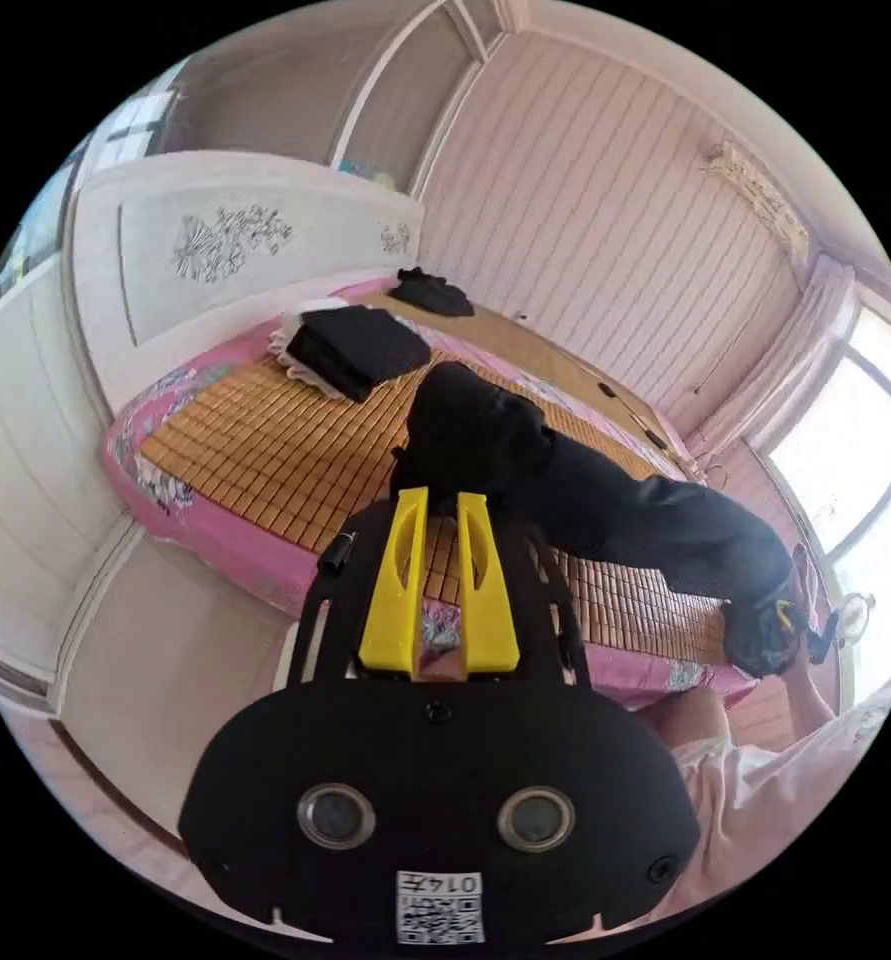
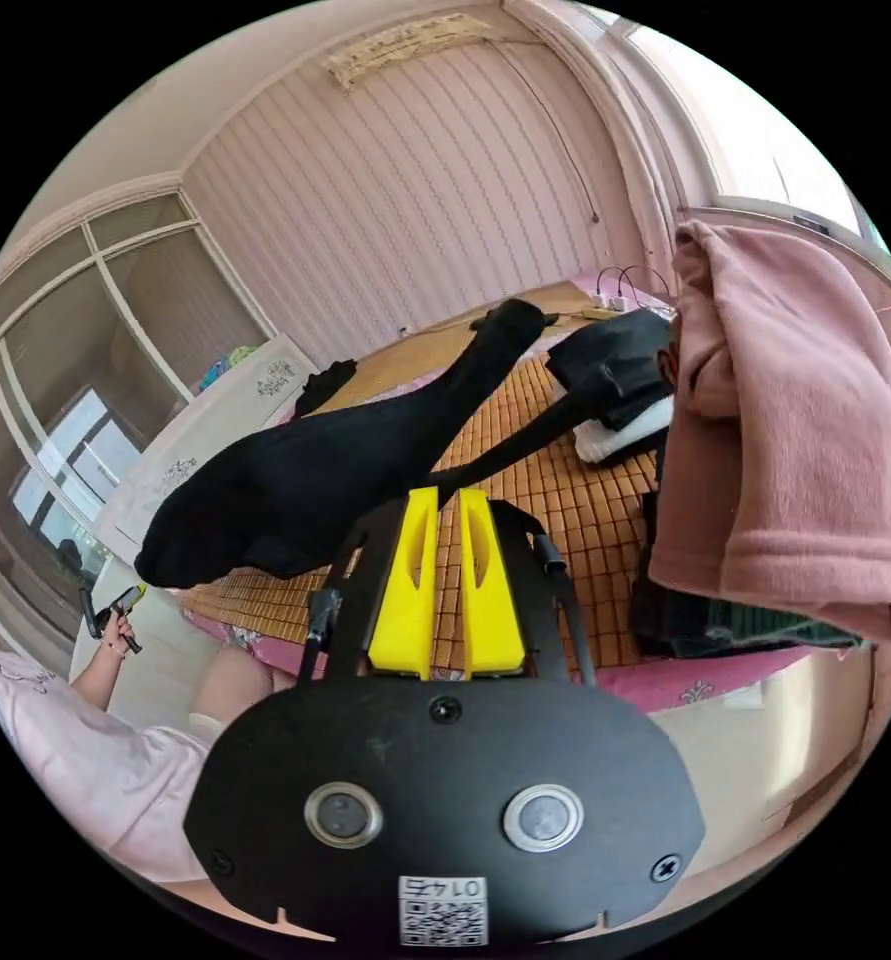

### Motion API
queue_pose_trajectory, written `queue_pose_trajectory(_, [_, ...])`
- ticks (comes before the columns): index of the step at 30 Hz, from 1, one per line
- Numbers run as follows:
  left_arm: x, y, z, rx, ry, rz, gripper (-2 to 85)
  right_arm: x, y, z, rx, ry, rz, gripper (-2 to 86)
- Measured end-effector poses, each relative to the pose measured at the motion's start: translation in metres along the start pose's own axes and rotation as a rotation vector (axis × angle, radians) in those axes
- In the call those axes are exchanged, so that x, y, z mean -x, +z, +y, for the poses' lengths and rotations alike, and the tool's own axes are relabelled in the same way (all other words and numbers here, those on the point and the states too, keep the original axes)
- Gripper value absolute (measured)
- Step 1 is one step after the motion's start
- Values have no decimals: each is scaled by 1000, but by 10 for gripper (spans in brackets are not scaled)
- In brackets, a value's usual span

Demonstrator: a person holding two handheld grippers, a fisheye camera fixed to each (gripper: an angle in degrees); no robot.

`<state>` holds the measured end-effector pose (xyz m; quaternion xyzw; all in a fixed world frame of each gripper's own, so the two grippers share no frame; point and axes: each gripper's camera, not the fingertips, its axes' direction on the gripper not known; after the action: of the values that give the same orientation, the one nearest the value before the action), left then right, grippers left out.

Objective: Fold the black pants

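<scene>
Black pants (image 1: 585, 500) held up off the bed (image 1: 265, 450), stretched in a long band between the two grippers, sagging a little in the middle above the bamboo mat (image 2: 555, 500). Left gripper (image 1: 441, 505) with yellow fingers (image 1: 395, 580) drawn close together, tips at one bunched end of the cloth; apparently clenched on it, though the actual pinch hidden behind the fabric. Right gripper (image 2: 448, 500) likewise narrowed, tips meeting the dark cloth at the other end; grasp probable, not fully visible. Also seen in the left gripper view, far along the band, the other gripper (image 1: 780, 625) at the trailing end.

Judged early in the fold: no crease laid, nothing flat on the mat yet. Still to do: lowering onto the mat, smoothing, doubling the legs, folding across.

Around: a folded dark stack on white cloth (image 1: 350, 350) near the headboard (image 1: 225, 250) edge of the bed, a smaller dark garment (image 1: 430, 290) toward the far corner. On the right gripper's side, a pink blanket (image 2: 805, 430) draped high at the bed's edge over a dark pile (image 2: 695, 610), crowding that end. Open middle of the mat likely enough for laying out, with care near the stacks.
</scene>
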<state>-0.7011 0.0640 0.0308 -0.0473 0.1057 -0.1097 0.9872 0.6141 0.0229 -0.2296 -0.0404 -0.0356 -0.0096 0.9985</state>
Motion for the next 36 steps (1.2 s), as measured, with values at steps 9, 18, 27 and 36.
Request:
queue_pose_trajectory(9, [75,24,69,127,-202,34,49,-18,65,80,255,179,79,-2])
queue_pose_trajectory(18, [94,47,51,143,-187,65,70,103,172,22,388,-155,70,18])
queue_pose_trajectory(27, [129,95,54,158,-300,59,97,407,384,-29,562,-789,-119,100])
queue_pose_trajectory(36, [155,156,62,173,-441,163,92,656,572,56,827,-1147,-307,136])
